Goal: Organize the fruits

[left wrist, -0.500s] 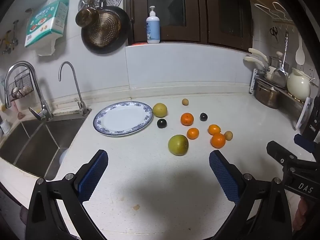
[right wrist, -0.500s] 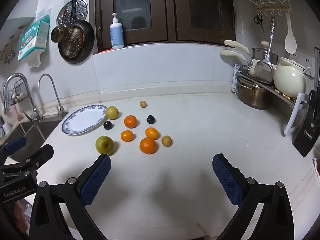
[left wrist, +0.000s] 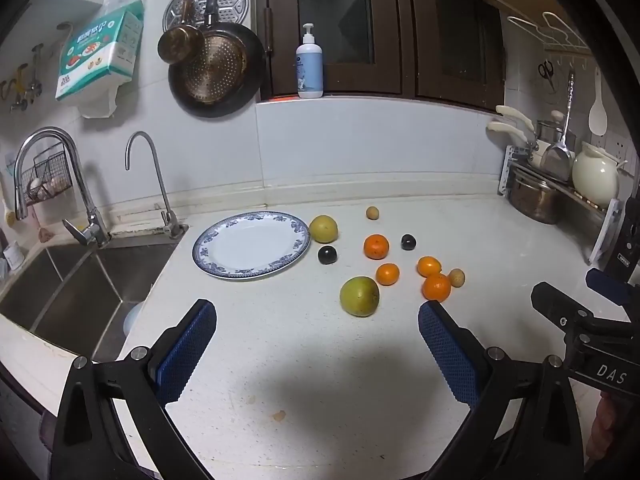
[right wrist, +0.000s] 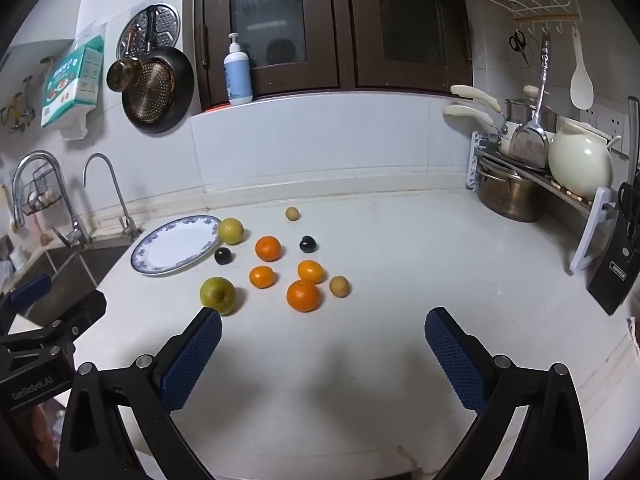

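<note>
Nearest the left wrist camera, the left claw (left wrist: 318,316) stands spread as wide as it goes, its blue pads holding nothing, with bare white surface (left wrist: 304,360) between them. The right claw (right wrist: 323,324) is likewise fully open and empty over the same surface; its black frame shows at the right edge of the left wrist view. Just beyond the left claw lies a large green fruit (left wrist: 359,295), near the right claw's left pad in the right wrist view. Behind it sit four oranges: the nearest orange (left wrist: 436,287) touches a small brown fruit (left wrist: 456,277), a second orange (left wrist: 429,266) sits just behind, a third orange (left wrist: 387,274) lies to the left, and a fourth orange (left wrist: 376,246) farther back. Two dark round fruits flank that one, a left dark fruit (left wrist: 327,255) near the plate and a right dark fruit (left wrist: 408,242). The blue-rimmed plate (left wrist: 208,258) rests empty left of the fruit, with a yellow-green fruit (left wrist: 323,229) just beside its rim. Farthest back lies another small brown fruit (left wrist: 372,213), alone. The sink (left wrist: 60,280) is beyond the plate at left.
</note>
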